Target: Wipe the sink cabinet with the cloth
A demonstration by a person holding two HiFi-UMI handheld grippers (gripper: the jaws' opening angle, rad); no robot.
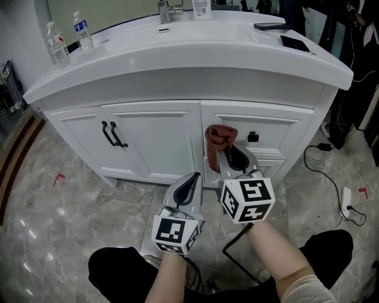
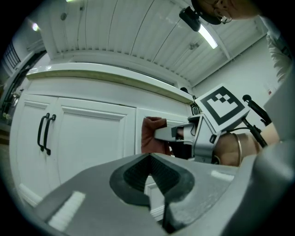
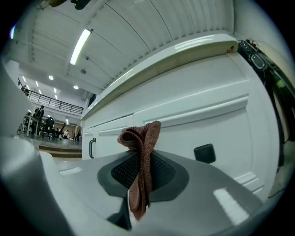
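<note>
The white sink cabinet (image 1: 148, 142) fills the middle of the head view, with panel doors on the left and drawers on the right. A reddish-brown cloth (image 1: 220, 137) is pinched in my right gripper (image 1: 228, 155), which is shut on it just in front of the top drawer (image 1: 272, 127). In the right gripper view the cloth (image 3: 140, 152) sticks up between the closed jaws, close to the drawer front (image 3: 198, 120). My left gripper (image 1: 188, 188) is lower and to the left, shut and holding nothing, away from the cabinet. It sees the cloth (image 2: 150, 134) and the right gripper (image 2: 161, 133).
Two black bar handles (image 1: 112, 134) sit on the left doors and a black knob (image 1: 253, 137) on the drawer. Two water bottles (image 1: 68, 38), a faucet (image 1: 166, 10) and dark flat objects (image 1: 284, 34) rest on the countertop. A cable and power strip (image 1: 346, 201) lie on the marble floor at right.
</note>
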